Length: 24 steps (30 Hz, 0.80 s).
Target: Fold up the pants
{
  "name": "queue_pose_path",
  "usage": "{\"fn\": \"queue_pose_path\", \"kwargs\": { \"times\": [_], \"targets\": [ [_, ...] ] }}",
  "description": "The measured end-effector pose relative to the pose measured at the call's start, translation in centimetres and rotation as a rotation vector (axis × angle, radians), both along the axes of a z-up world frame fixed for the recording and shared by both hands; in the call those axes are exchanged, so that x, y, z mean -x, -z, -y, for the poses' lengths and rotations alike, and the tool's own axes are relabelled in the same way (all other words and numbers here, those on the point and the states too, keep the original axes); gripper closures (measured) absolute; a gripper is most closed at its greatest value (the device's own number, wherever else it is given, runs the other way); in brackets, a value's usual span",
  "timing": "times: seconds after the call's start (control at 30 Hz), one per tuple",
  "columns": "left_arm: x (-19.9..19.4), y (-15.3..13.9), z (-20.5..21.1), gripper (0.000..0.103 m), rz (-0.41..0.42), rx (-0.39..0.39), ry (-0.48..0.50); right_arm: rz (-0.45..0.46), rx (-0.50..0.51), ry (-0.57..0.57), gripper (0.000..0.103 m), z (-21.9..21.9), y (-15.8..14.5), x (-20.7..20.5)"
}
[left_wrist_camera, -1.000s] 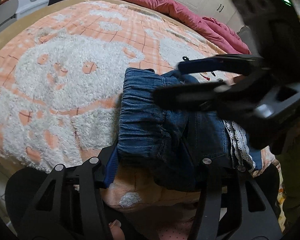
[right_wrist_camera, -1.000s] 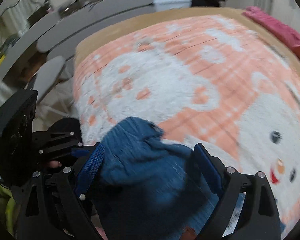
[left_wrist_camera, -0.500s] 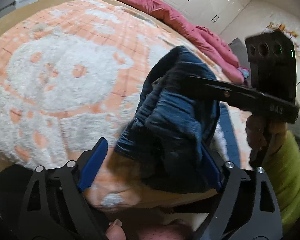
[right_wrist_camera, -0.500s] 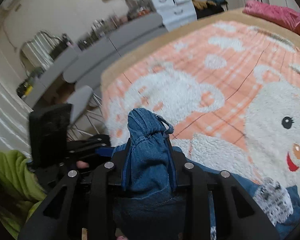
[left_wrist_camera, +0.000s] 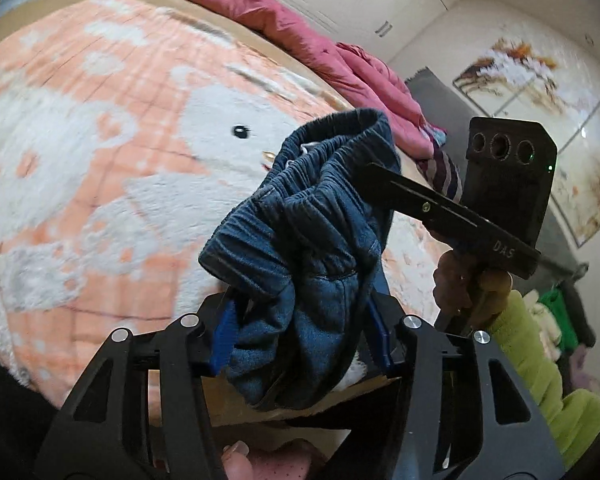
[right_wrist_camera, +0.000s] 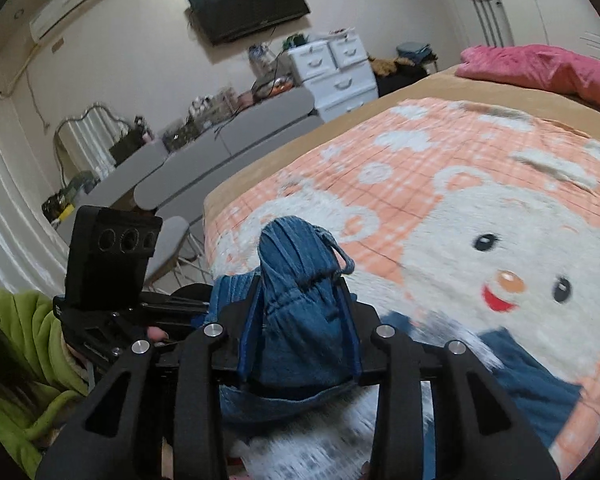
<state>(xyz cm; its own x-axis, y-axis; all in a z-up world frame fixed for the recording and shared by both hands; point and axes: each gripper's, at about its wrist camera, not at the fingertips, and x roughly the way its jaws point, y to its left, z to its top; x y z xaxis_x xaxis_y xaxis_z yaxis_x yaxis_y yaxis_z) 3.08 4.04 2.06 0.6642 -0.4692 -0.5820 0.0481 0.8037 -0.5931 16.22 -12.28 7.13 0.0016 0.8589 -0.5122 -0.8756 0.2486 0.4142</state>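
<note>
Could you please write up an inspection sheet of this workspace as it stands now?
Surface: bed with an orange and white plush blanket.
Job's things: blue denim pants, bunched and lifted at the elastic waistband; part trails on the blanket.
Clutter: pink quilt along the far edge.
Grippers: left hand-held gripper closing on the pants; right hand-held gripper clamped on the pants, jaws easing open.
Cables: wires on the grey desk.
Surroundings: wall television, white drawers, mirror.

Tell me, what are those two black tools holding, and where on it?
Both grip the blue denim pants at the gathered elastic waistband: the left tool on one bunch, closing, and the right tool on another, its jaws easing open.
</note>
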Motion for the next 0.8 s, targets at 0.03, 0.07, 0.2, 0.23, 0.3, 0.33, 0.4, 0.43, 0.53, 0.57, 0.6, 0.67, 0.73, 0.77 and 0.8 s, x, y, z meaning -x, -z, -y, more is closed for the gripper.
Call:
{"fn": "queue_pose_path", "kwargs": {
  "times": [0.03, 0.07, 0.2, 0.23, 0.3, 0.33, 0.4, 0.43, 0.53, 0.57, 0.6, 0.67, 0.73, 0.77, 0.8],
  "targets": [
    [-0.2, 0.0, 0.7, 0.058, -0.001, -0.010, 0.006, -0.003, -0.004, 0.011, 0.066, 0.6, 0.2, -0.1],
    [-0.8, 0.1, 1.3, 0.058, -0.005, -0.020, 0.014, -0.007, -0.008, 0.025, 0.063, 1.4, 0.4, -0.3],
    [-1.4, 0.3, 3.6, 0.058, -0.012, -0.043, 0.045, -0.047, -0.033, 0.086, 0.053, 4.4, 1.8, -1.0],
    [-1.6, 0.3, 4.0, 0.058, -0.010, -0.049, 0.052, -0.053, -0.039, 0.100, 0.051, 5.0, 2.1, -1.0],
    [-1.9, 0.6, 5.2, 0.058, -0.012, -0.062, 0.069, -0.072, -0.046, 0.133, 0.041, 6.2, 2.7, -1.1],
    [-2.1, 0.7, 5.8, 0.058, -0.015, -0.061, 0.076, -0.091, -0.054, 0.151, 0.039, 7.1, 3.1, -1.2],
    [-2.3, 0.9, 6.9, 0.054, -0.019, -0.057, 0.098, -0.120, -0.061, 0.200, 0.025, 8.8, 3.6, -1.4],
    [-2.3, 1.1, 7.6, 0.053, -0.011, -0.060, 0.121, -0.135, -0.063, 0.231, 0.025, 9.8, 3.8, -1.4],
    [-2.1, 1.7, 9.7, 0.051, -0.020, -0.086, 0.176, -0.160, -0.049, 0.310, 0.024, 11.8, 4.5, -1.3],
    [-2.0, 2.1, 10.4, 0.051, -0.033, -0.084, 0.201, -0.162, -0.043, 0.331, 0.024, 12.2, 4.5, -1.1],
    [-1.8, 2.4, 10.8, 0.051, -0.039, -0.086, 0.212, -0.156, -0.029, 0.353, 0.024, 12.6, 4.5, -0.7],
    [-1.5, 2.8, 11.5, 0.051, -0.038, -0.106, 0.232, -0.139, -0.009, 0.365, 0.024, 12.6, 4.4, 0.0],
    [-1.4, 2.9, 12.0, 0.050, -0.038, -0.114, 0.249, -0.111, 0.028, 0.361, 0.024, 11.7, 4.2, 1.2],
    [-1.4, 3.1, 12.2, 0.047, -0.037, -0.115, 0.256, -0.094, 0.048, 0.350, 0.024, 11.2, 4.1, 1.7],
    [-1.3, 3.2, 12.3, 0.045, -0.034, -0.118, 0.264, -0.082, 0.069, 0.347, 0.024, 10.7, 4.2, 2.0]
  ]
}}
